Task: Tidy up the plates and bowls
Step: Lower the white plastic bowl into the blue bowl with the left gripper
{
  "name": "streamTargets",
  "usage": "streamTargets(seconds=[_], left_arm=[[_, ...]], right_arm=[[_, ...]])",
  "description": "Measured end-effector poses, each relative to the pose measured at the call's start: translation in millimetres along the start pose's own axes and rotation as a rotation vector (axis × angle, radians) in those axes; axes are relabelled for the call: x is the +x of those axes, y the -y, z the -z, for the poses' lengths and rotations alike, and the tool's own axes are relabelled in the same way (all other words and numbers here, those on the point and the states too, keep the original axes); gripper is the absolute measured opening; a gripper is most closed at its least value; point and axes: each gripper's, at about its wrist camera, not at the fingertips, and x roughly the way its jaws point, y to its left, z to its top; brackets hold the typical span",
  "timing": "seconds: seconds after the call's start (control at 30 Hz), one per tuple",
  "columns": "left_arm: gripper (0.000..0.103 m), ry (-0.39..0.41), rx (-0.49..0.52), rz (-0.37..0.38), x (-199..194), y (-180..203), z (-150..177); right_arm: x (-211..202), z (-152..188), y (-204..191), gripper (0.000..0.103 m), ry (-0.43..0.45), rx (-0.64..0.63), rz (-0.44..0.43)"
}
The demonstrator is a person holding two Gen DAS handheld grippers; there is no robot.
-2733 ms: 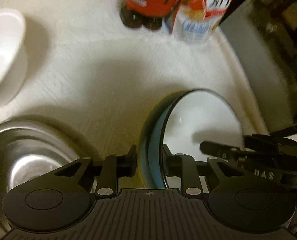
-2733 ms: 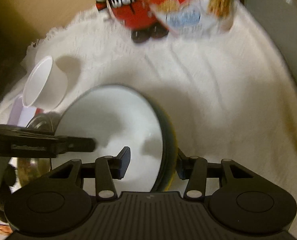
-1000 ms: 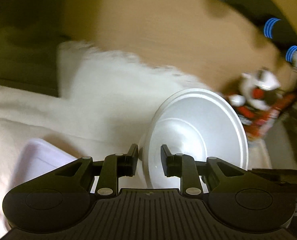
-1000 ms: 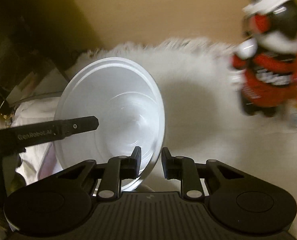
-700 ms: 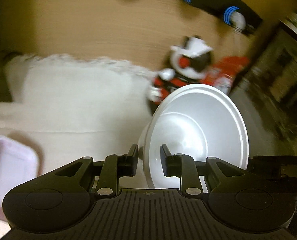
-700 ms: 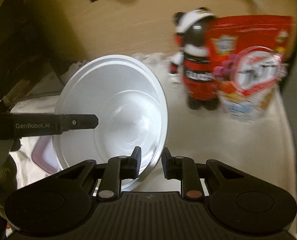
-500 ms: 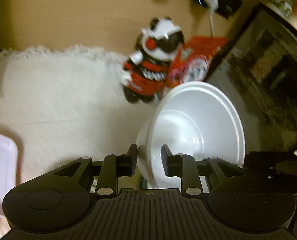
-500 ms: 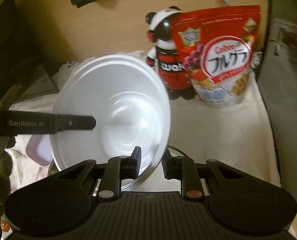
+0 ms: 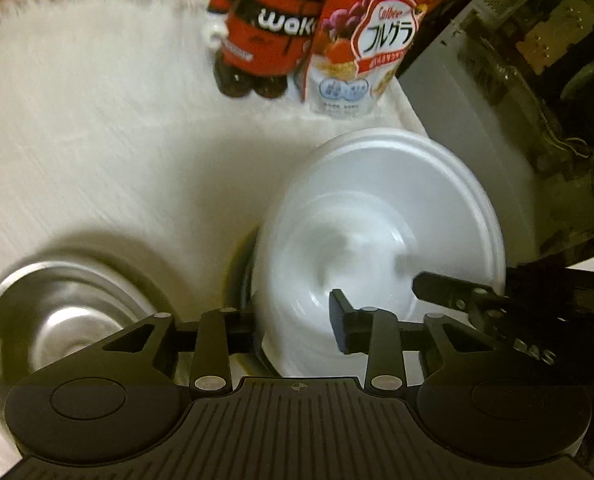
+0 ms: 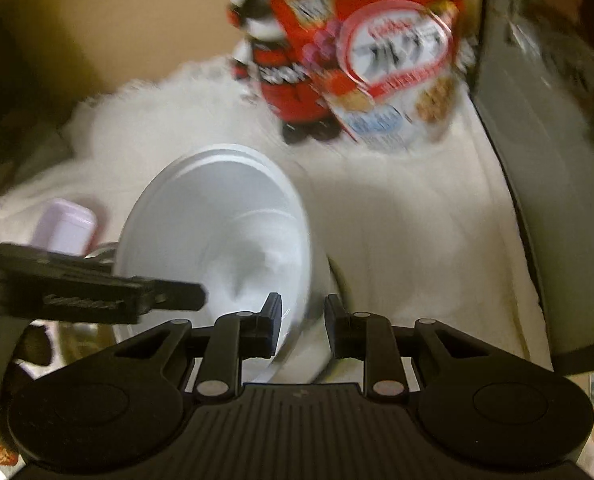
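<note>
A white bowl [image 9: 377, 232] sits low over a stack of plates, whose dark rim [image 9: 241, 272] peeks out at its left. My left gripper [image 9: 295, 326] straddles the bowl's near rim. Its jaws are opening: the inner pad [image 9: 339, 324] stands off the bowl wall. The right wrist view shows the same bowl [image 10: 217, 232], with my right gripper [image 10: 301, 320] shut on its near rim. Each gripper shows in the other's view, the right gripper [image 9: 457, 296] on the bowl's far side from the left gripper [image 10: 137, 292].
A steel bowl [image 9: 57, 320] lies left of the stack on the white cloth [image 9: 97, 140]. A bear-shaped bottle [image 9: 265, 40] and a red cereal bag [image 9: 369, 48] stand at the back. A grey appliance [image 9: 477, 120] bounds the right side. A lilac container [image 10: 65, 224] lies far left.
Both grippers carried the white bowl from the cloth's left part across to the plate stack and lowered it. The left jaws have spread apart; the right jaws kept their grip.
</note>
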Motion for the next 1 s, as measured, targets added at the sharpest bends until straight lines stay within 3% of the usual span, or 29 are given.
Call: streamTargets(seconds=[0.07,0.17,0.27,0.57,0.83,0.9,0.93,1.0], left_arm=[[0.035,0.026,0.019,0.004,-7.8,2.0,0.9],[0.035,0.095,0.048,-0.006,-25.6,5.6,-1.1],[0.035,0.138,0.063,-0.066,-34.4,8.0,-3.2],[0.035,0.087,0.078,-0.11,-19.3,6.7,5.4],[0.035,0.103,0.058,-0.13,-17.4,-2.0,4.8],[0.038,0.109,0.058,-0.169,-13.7,-8.4,4.1],[0.044,0.108,0.047,-0.164,-11.7,-12.8,3.8],[0.044,0.107,0.013,-0.131,-10.2,-20.5,3.5]], right_arm=[[1.1,2.3,5.5,0.025,0.012,0.005,0.017],[-2.7,0.1,9.9,0.035,0.045,0.007,0.039],[-3.2,-3.6,13.4,0.039,0.059,0.016,0.036],[8.0,-3.1,15.0,0.04,0.025,0.028,0.034],[12.6,-1.5,16.5,0.046,0.042,0.018,0.058],[16.9,0.4,18.5,0.046,0.05,0.007,0.094],[19.6,1.9,20.1,0.05,0.055,0.005,0.111],[22.1,5.2,23.3,0.051,0.063,0.011,0.11]])
